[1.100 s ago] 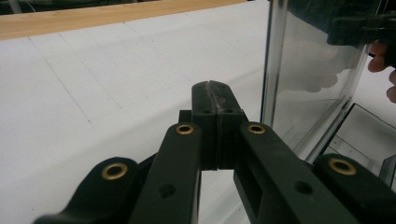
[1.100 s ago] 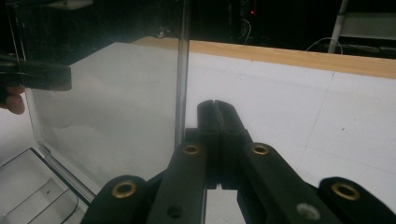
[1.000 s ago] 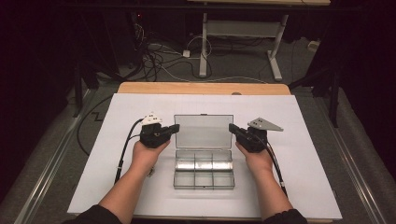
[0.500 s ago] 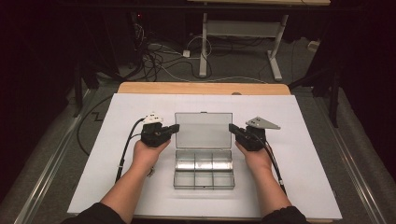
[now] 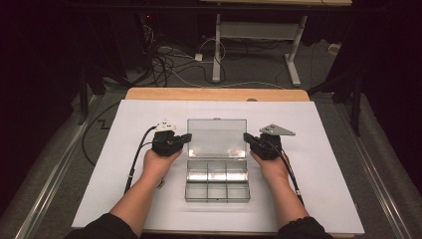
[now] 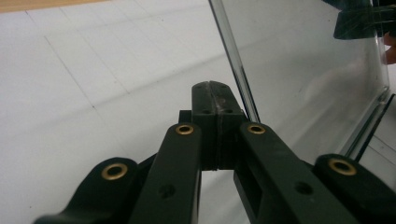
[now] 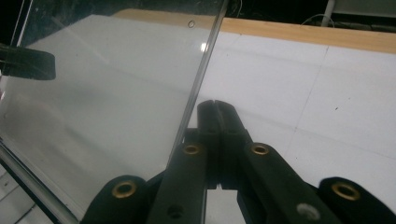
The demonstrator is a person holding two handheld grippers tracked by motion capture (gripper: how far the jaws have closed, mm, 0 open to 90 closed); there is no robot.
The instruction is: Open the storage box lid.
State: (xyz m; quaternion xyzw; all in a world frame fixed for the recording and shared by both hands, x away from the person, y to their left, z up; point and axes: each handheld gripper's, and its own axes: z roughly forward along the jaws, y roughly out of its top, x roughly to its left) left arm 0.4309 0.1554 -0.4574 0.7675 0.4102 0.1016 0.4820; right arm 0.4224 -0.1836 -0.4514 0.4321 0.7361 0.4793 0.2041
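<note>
The clear compartment box [image 5: 217,180] lies nearest the desk's [image 5: 328,164] front edge, its tray empty. Beyond the tray, the hinged lid [image 5: 217,138] stands open, braced at its side edges by the clenched left gripper [image 5: 185,137] and clenched right gripper [image 5: 247,137], seemingly to steady or swing it.

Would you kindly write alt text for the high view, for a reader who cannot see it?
A clear compartment box sits on a white table, its lid raised open. A person's left tongs and right tongs, both shut, meet the lid's side edges.
</note>
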